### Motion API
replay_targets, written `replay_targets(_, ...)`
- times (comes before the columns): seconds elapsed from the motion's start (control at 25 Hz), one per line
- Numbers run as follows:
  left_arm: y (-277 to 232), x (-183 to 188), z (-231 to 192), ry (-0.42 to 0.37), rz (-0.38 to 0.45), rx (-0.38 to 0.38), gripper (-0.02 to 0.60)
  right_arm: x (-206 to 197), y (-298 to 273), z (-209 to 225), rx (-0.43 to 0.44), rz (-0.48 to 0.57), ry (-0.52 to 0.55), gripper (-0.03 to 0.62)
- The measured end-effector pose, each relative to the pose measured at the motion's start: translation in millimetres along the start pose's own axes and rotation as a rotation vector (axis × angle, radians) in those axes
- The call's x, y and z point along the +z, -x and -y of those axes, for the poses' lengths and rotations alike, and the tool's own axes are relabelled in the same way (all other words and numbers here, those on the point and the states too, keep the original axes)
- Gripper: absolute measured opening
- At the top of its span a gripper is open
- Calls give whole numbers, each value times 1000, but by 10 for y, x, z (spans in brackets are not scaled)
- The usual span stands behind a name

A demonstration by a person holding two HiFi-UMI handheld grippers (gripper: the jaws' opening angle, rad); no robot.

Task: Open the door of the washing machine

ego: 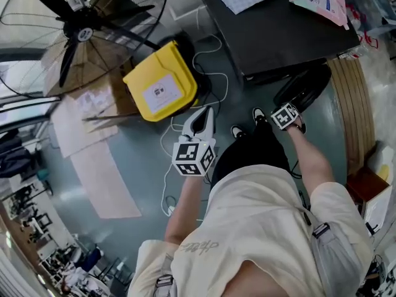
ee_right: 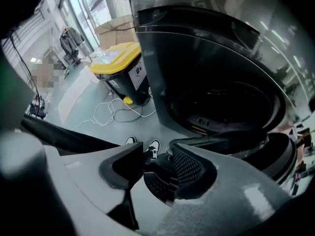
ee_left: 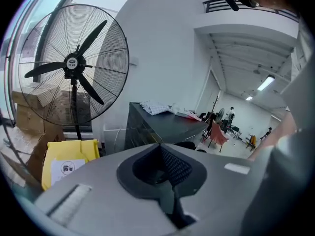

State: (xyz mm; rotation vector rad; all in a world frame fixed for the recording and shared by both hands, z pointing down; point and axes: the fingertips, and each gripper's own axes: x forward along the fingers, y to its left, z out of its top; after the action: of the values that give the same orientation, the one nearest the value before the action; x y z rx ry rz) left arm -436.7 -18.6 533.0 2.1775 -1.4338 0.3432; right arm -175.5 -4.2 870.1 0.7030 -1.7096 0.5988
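Observation:
The washing machine (ego: 278, 36) is the dark box at the top of the head view, with papers lying on its lid. Its round door (ego: 303, 86) stands swung out from the front. In the right gripper view the drum opening (ee_right: 221, 102) gapes and the door (ee_right: 283, 154) hangs at the right. My right gripper (ee_right: 155, 154) is open just beside the door's rim, and only floor and shoes show between its jaws. In the head view just its marker cube (ego: 285, 117) shows. My left gripper (ego: 207, 111) is shut and empty, pointing at the yellow bin, away from the machine.
A yellow bin (ego: 162, 85) stands left of the machine, with a white cable (ego: 207, 67) looping on the floor beside it. A big pedestal fan (ego: 80, 23) and flattened cardboard (ego: 93, 159) fill the left. Wooden slats (ego: 349, 104) lie at the right.

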Motion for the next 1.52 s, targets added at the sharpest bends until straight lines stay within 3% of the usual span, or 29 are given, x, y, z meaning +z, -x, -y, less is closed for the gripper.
replay_targets(0.16,-62,-27,68,-5,-6,-34,18,-156,96,61,-2,13,-120,189)
replay_targets(0.32,-170,-105,218,-19,-24,-78,18,-268,130,34,32,19,-153,186)
replay_targets(0.56,-373,-219,608,-61,-70,-153,18,-606,207,-23,64,-61,-226,164)
replay_targets(0.72,-482,-174,890,-97,-84,-192,18,-605,266,-3,78,-28,-264,126)
replay_targets(0.96,-645,-173,1255,-121,-104,-214,18,-466,365,122,77,126,-239,118)
replay_targets(1.08,-710,-187,1468,-130,-112,-227,18,-624,405,41,136,122,-254,118)
replay_targets(1.24,-819,-202,1693,-147,-128,-248,18,-699,491,142,119,163,-230,118)
replay_targets(1.4,-941,-189,1897,-158,-135,-265,18,-873,517,27,223,166,-322,118)
replay_targets(1.52,-1023,-185,2048,-167,-140,-280,18,-975,559,87,226,188,-362,118)
